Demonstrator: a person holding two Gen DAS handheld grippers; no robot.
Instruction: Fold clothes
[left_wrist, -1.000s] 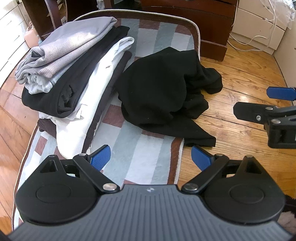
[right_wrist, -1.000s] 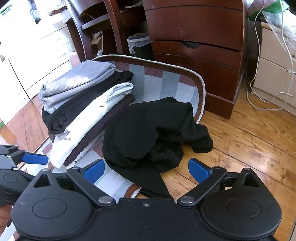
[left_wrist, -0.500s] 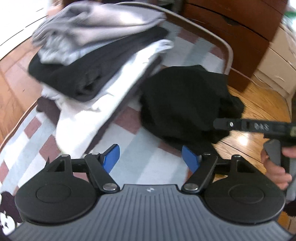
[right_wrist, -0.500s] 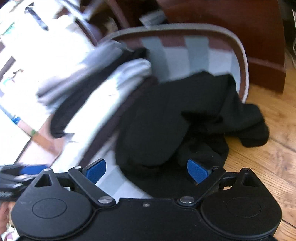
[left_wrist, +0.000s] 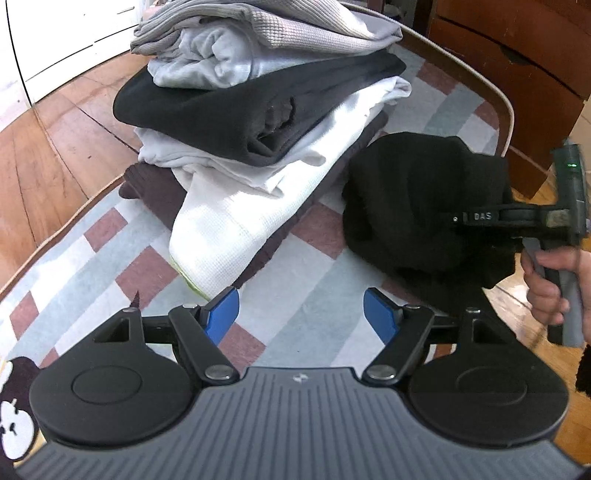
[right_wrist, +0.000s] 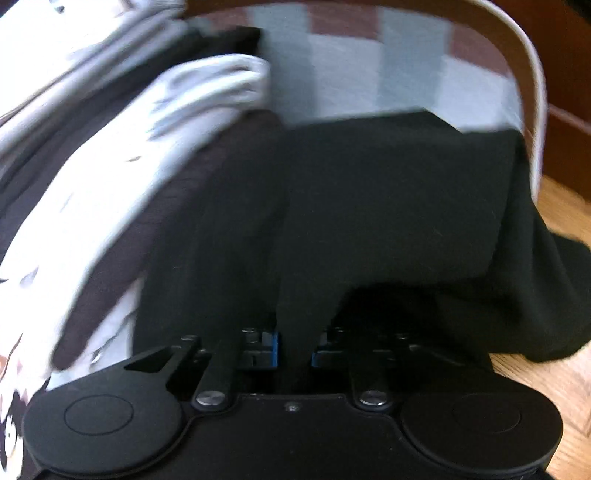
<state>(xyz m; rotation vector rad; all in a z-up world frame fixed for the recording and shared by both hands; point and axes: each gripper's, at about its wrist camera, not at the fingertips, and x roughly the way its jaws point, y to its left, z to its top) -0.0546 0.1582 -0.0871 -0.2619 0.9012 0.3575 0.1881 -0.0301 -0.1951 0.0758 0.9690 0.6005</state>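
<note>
A crumpled black garment (left_wrist: 406, 192) lies on the right side of a striped rug (left_wrist: 314, 280). In the right wrist view the black garment (right_wrist: 388, 203) fills the middle. My right gripper (right_wrist: 294, 350) is closing, and its blue pads pinch a raised fold of the cloth. From the left wrist view, the right gripper (left_wrist: 447, 218) reaches into the garment from the right, held by a hand (left_wrist: 550, 291). My left gripper (left_wrist: 301, 315) hangs open over bare rug, left of the garment, with nothing between its fingers.
A stack of folded clothes (left_wrist: 258, 110), grey, black, white and brown, sits on the rug's left half (right_wrist: 110, 147). A dark wooden dresser (left_wrist: 517, 55) stands behind the rug. Wooden floor (left_wrist: 55, 147) surrounds it.
My right gripper dropped onto the black garment and its jaws went from wide open to nearly together on a fold. My left gripper moved lower and closer to the rug, its jaws a little narrower.
</note>
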